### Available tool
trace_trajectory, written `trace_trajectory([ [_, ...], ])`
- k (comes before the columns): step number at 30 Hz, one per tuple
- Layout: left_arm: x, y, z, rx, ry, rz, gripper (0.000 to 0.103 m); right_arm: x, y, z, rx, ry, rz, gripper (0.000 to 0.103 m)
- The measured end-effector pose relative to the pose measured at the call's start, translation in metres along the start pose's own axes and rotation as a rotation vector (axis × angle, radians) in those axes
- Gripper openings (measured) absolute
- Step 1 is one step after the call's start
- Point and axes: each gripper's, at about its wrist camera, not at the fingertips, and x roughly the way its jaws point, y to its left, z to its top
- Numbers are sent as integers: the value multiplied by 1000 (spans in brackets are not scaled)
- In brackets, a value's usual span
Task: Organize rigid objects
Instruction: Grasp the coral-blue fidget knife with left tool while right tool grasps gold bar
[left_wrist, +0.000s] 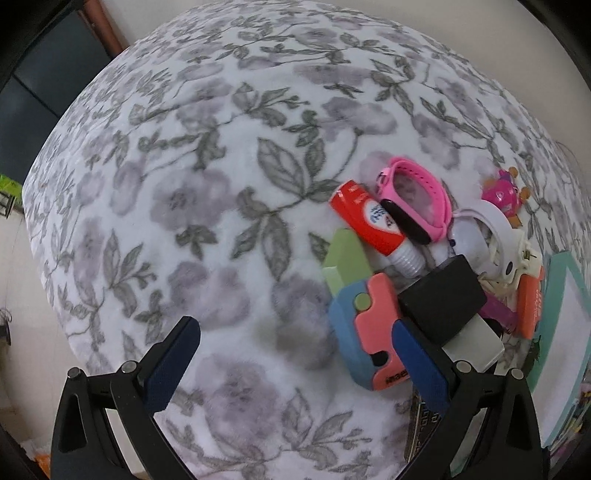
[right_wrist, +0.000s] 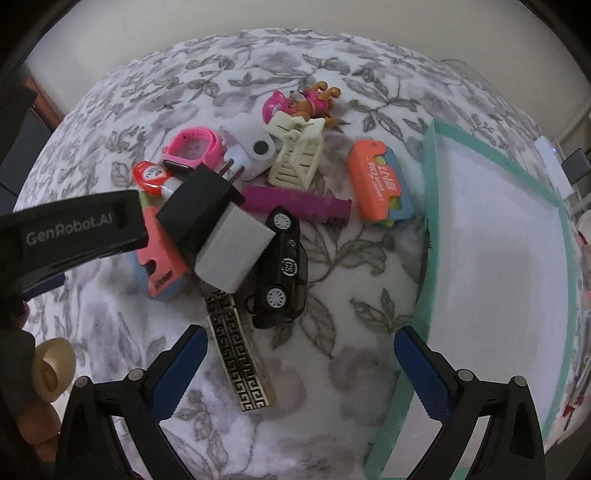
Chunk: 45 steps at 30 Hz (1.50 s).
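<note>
You're holding both claws released: left claw (left_wrist: 295, 354) beside the pile, right claw (right_wrist: 301, 365) near the black toy car (right_wrist: 282, 266). Next, probably grasping it for the tray (right_wrist: 432, 229) on the right.

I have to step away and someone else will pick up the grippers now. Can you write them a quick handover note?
Left gripper: open, empty, hovering over the bedspread beside the pile's left edge.
Right gripper: open, empty, above the black toy car and the patterned bar.
The pile, including the black-and-white charger, pink watch and orange case, lies on the bedspread left of the tray.
Done: nothing shows in the tray.
Left: apparently everything, if the tray is the target.
</note>
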Motion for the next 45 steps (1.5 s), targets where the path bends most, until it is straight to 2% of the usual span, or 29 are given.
trace_trajectory([
  [3, 4, -11, 0, 22, 6, -27, 103, 3, -1, -2, 3, 12, 8, 102],
  [10, 17, -33, 0, 54, 13, -33, 103, 7, -4, -5, 19, 21, 25, 102],
  [12, 18, -35, 0, 47, 8, -40, 100, 9, -5, -1, 23, 21, 28, 102],
  [16, 15, -29, 2, 48, 7, -34, 78, 9, -8, -1, 26, 20, 27, 101],
  [17, 14, -30, 3, 48, 9, -41, 75, 7, -7, -1, 24, 18, 26, 100],
  [20, 13, -31, 7, 60, 9, -60, 61, 0, -4, -2, 30, 8, 62, 95],
  [22, 10, -29, 6, 72, 8, -63, 47, -3, 1, -1, 18, 2, 76, 91],
  [23, 7, -29, 7, 76, 9, -64, 45, -3, 3, 0, 9, 0, 76, 90],
  [32, 3, -16, 2, 68, 16, -67, 45, 1, 17, -4, -26, 18, 97, 65],
  [34, 3, -10, -7, 67, 21, -64, 45, 5, 24, -8, -45, 19, 98, 54],
  [36, -1, -8, -14, 69, 29, -59, 45, 6, 30, -10, -69, 25, 94, 50],
  [39, -5, -7, -24, 74, 39, -55, 45, 9, 39, -13, -103, 27, 78, 40],
  [45, -8, -3, -39, 72, 38, -71, 45, 20, 45, -17, -110, 49, 63, 36],
])
